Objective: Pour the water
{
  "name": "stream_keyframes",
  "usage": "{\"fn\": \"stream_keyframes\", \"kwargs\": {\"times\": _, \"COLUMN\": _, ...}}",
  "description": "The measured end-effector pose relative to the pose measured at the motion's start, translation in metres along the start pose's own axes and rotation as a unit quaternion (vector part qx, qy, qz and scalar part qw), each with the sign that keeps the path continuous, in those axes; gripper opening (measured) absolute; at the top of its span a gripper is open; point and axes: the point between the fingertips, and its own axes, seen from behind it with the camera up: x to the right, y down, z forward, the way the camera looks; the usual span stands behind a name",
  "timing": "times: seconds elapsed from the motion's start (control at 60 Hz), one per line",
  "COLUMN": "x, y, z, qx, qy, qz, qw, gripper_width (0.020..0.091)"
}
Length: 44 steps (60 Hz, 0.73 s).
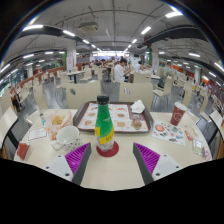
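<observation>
From the gripper view, we're looking along the hand-held gripper (110,160), and its two fingers stand wide apart with nothing in their grip, the purple pads (75,158) facing inward. Just ahead of them, and centred on the gap, we've got a green bottle (105,128) standing upright on a red coaster (107,150) on the pale desk (110,172). To the left of the bottle we spot a pink cup (70,135). Behind the bottle lies a tray (113,117) with picture cards on it. Off to the right stands a red paper cup (178,113), well apart from the bottle. Beyond the desk we see a big hall with tables, ceiling lights, and a person (119,72) standing far back.
</observation>
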Motion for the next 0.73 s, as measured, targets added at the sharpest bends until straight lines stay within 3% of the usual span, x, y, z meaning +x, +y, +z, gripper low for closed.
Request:
{"fn": "stream_keyframes", "kwargs": {"times": 0.15, "x": -0.013, "y": 0.008, "z": -0.086, "qx": -0.044, "qy": 0.033, "qz": -0.016, "qw": 0.998, "gripper_width": 0.0848}}
{"fn": "stream_keyframes", "kwargs": {"times": 0.3, "x": -0.051, "y": 0.009, "z": -0.148, "qx": -0.064, "qy": 0.012, "qz": -0.010, "qw": 0.998, "gripper_width": 0.0851}}
{"fn": "stream_keyframes", "kwargs": {"times": 0.733, "x": -0.069, "y": 0.009, "z": -0.219, "qx": -0.079, "qy": -0.021, "qz": -0.002, "qw": 0.997, "gripper_width": 0.0849}}
